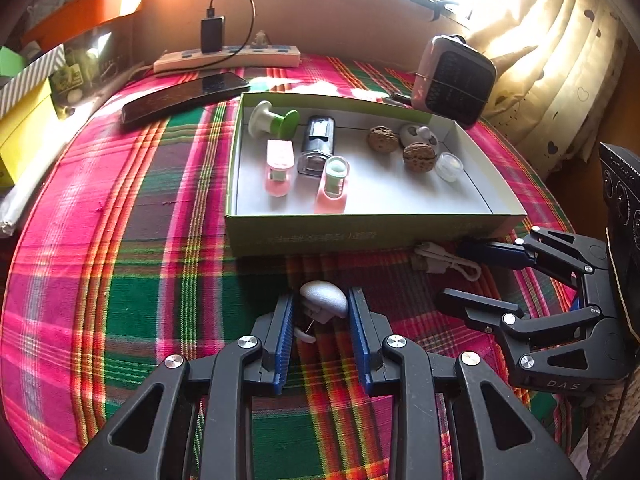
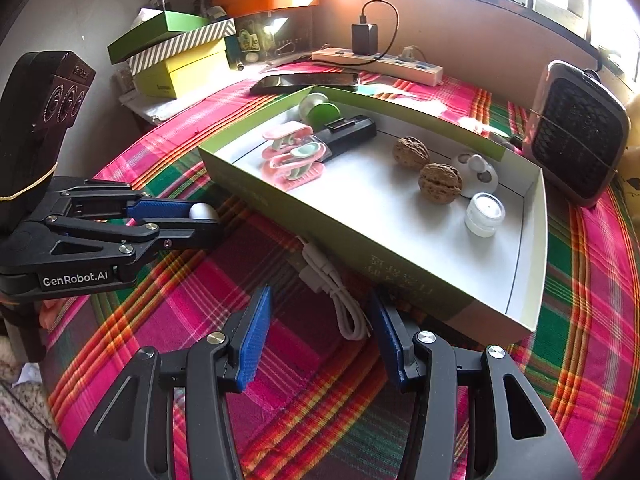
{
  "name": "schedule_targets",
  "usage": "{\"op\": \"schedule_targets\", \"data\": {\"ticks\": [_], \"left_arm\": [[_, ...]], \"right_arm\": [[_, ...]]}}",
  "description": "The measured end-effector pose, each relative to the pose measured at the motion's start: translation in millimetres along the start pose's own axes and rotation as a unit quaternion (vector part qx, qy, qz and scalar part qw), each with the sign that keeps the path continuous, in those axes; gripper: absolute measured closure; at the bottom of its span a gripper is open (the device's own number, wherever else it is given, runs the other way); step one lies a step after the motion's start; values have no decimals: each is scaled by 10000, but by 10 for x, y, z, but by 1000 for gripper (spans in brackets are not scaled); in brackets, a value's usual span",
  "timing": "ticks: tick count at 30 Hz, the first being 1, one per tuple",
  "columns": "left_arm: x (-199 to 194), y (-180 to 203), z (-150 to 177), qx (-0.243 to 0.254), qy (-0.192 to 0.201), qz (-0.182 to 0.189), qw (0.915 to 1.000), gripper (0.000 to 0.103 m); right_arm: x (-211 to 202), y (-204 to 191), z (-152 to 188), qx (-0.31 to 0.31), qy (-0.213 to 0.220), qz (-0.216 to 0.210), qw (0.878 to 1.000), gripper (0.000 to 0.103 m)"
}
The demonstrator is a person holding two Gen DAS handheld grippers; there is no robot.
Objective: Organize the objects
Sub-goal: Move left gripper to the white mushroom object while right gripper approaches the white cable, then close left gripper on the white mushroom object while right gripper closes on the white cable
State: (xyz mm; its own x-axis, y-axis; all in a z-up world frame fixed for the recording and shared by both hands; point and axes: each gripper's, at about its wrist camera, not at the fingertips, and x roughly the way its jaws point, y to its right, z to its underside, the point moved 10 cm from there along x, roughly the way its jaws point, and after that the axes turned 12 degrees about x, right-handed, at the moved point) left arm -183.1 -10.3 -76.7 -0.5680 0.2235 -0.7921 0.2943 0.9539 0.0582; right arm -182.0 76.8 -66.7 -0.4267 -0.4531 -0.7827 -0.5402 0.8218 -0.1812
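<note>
My left claw (image 1: 320,308) has its 2 blue pads pressed against either side of a small grey-and-white rounded object (image 1: 323,300), low over the plaid tablecloth (image 1: 120,280), just in front of the near wall of the green box (image 1: 360,236). I cannot identify the object more closely, and I cannot tell whether it is clear of the cloth.

My right claw (image 2: 320,332) stands part open with nothing gripped. A coiled white cable (image 2: 340,300) lies on the cloth between its pads, touching neither, just beside the box's near wall.

Inside the box: 2 walnuts (image 2: 439,182), a small clear jar (image 2: 484,209), a white earbud case (image 2: 480,174), pink clips (image 2: 292,160), a black device (image 2: 352,130) and a green-and-white spool (image 1: 274,120).

Behind the box lie a phone (image 1: 184,96) and a power strip (image 1: 228,58) with a charger plugged in. A small heater (image 2: 576,132) stands just beyond the box's far right corner.
</note>
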Motion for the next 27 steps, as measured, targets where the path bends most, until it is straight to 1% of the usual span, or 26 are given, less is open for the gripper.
{"op": "schedule_targets", "data": {"ticks": [5,6,12,15,18,24,26,27], "left_arm": [[11,-48,-16,-57,56,25,10000,78],[14,-46,-21,-23,76,17,10000,78],[32,-57,-53,79,133,80,9998,78],[33,-56,-58,110,171,119,9997,78],[33,-39,-59,246,212,78,9994,78],[27,-25,-59,365,270,82,9989,78],[23,-24,-56,392,280,89,9988,78],[24,-20,-59,407,281,84,9987,78]], "right_arm": [[1,-116,41,-52,-71,-240,9997,52],[11,-125,39,-76,-68,-218,9997,53],[79,-76,-54,127,47,96,9999,52],[114,-84,-79,111,84,288,9995,52],[129,-90,-86,93,123,459,9988,52],[129,-79,-96,189,151,568,9981,53],[125,-76,-97,223,166,616,9977,56],[121,-79,-100,238,178,632,9976,61]]}}
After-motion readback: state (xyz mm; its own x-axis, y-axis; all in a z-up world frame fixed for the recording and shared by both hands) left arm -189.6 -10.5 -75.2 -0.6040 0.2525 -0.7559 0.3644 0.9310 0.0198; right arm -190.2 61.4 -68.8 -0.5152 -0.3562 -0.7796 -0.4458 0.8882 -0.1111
